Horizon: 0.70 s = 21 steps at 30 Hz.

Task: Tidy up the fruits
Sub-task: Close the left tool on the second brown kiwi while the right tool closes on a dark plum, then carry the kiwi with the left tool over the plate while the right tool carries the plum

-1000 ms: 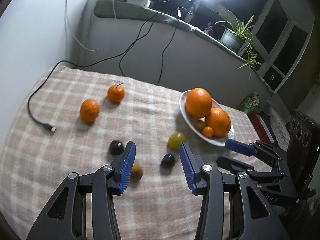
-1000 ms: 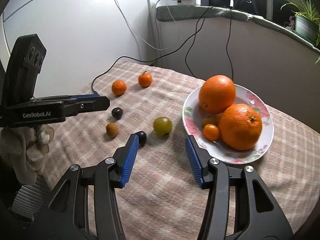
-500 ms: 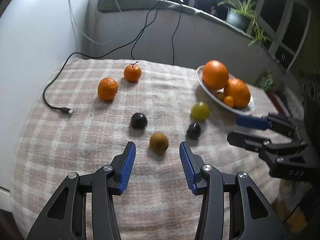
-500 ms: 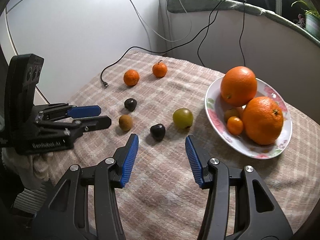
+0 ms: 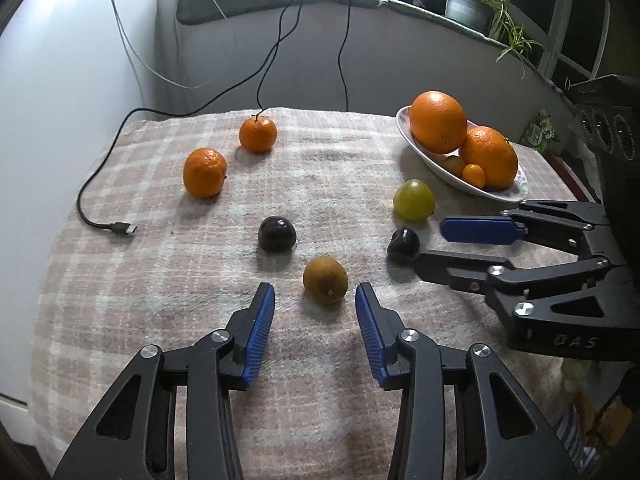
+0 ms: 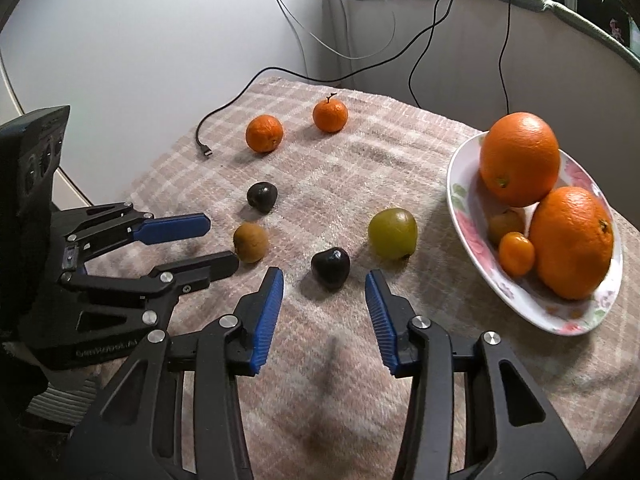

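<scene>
The left gripper [image 5: 315, 296] points down at the table, and its blue jaws are closing. A small brown fruit [image 5: 325, 280] sits just past the tips, at 12 o'clock. The pads are not touching it.

The right gripper [image 6: 324, 282] is closing too. A dark plum [image 6: 330, 268] lies in the gap near its tips, and the pads are not pressing on it yet.

From the brown fruit, a second dark plum [image 5: 277, 234] is at 11 o'clock. A green fruit [image 5: 413, 200] is at 2 o'clock, near the plate [image 5: 448, 172]. The flowered plate sits further out at 2 o'clock. It holds two big oranges [image 5: 439, 122] and two small fruits.

Two mandarins [image 5: 205, 173] sit well apart from the rest, out at 10 and 11 o'clock. A black cable [image 5: 120, 228] ends on the checked cloth [image 5: 160, 280] at 10 o'clock.
</scene>
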### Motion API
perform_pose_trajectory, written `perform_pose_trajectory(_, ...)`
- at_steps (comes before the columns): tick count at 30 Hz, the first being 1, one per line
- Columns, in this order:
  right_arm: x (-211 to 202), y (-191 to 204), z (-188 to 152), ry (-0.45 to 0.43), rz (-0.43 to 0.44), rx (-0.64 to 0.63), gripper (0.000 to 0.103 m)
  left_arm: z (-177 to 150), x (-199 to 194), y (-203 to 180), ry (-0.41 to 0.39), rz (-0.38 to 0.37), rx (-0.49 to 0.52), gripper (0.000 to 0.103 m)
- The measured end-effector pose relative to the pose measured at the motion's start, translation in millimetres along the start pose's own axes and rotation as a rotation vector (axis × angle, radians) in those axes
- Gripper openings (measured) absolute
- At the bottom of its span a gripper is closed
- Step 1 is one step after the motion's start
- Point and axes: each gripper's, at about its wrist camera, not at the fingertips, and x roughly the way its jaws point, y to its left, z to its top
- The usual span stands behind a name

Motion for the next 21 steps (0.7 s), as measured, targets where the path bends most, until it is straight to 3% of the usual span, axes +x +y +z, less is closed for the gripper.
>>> perform_pose_trajectory(4,12,-3,3,0.020,0.000,0.005,0.040,1,5,-1,0.008,-0.013,0.002,0.035)
perform_pose_trajectory(14,27,-4,7,0.042,-0.015,-0.008,0.039,4,18,-1,0.024,-0.027,0.006,0.025)
perform_pose_trajectory(17,29,-3,9,0.046,-0.027,-0.018,0.026,3,19,0,0.024,-0.026,0.005,0.025)
perform_pose_trajectory(21,29,-2,10,0.047,-0.033,-0.029,0.025,3,19,-1,0.023,-0.022,0.005,0.024)
